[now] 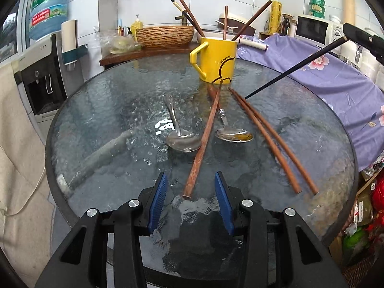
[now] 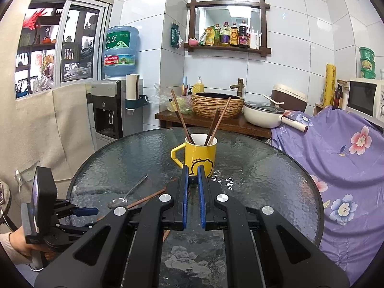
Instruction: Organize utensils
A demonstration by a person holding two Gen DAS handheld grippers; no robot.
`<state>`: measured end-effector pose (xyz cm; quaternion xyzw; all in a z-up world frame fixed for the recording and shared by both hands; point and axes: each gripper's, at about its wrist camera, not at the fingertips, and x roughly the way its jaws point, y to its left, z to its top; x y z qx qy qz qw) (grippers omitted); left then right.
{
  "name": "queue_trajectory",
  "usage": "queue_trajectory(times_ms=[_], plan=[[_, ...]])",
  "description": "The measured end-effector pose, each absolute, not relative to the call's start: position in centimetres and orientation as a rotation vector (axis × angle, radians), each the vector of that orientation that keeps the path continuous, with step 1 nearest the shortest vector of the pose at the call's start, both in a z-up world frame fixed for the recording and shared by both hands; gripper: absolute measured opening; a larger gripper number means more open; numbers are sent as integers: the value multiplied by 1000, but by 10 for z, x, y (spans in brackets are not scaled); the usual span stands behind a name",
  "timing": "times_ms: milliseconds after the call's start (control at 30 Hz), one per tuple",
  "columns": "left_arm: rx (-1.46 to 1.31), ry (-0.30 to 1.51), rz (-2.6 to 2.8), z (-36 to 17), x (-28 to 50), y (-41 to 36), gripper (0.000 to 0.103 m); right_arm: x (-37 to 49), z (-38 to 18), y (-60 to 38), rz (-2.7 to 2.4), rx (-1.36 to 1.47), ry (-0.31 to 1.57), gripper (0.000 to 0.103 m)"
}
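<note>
My left gripper [image 1: 191, 175] hangs low over the near edge of the round glass table [image 1: 108, 120], open. The near end of a brown chopstick [image 1: 204, 139] lies between its blue pads [image 1: 157, 201], untouched. Two more brown chopsticks [image 1: 271, 139] lie to the right, and two steel spoons [image 1: 183, 141] [image 1: 234, 135] flank the middle one. A yellow mug [image 1: 216, 60] [image 2: 200, 153] at the far side holds several chopsticks. My right gripper [image 2: 192, 170] [image 1: 348, 36] is shut on a black chopstick [image 1: 295, 68], whose tip points down toward the table near the mug.
A purple floral cloth [image 2: 336, 156] covers something to the right of the table. Behind the table, a wooden counter carries a woven basin [image 2: 217, 105] and a white pot [image 2: 262, 112]. A water dispenser [image 2: 112, 110] stands on the left. A person's hand [image 2: 14, 242] holds the left gripper.
</note>
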<state>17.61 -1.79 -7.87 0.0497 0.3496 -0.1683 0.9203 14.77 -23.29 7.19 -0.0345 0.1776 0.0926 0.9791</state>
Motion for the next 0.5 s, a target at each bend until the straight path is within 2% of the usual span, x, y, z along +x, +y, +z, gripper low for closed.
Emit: queue_trajectory(times_ms=[67,233,333,500], plan=[[125,707,-350,-80,175,-20,36,148,72,-233,187,-69,358,8],[167,679,-375,-81,170,-30,16,147,71,-234,185,-65,356,8],[179,673,-379,-82,168,-34,10,146,71,-234,183,-63,356,8],[161,681,-388,-81,165,-33,8,147,71,-234,184,-64,357,8]])
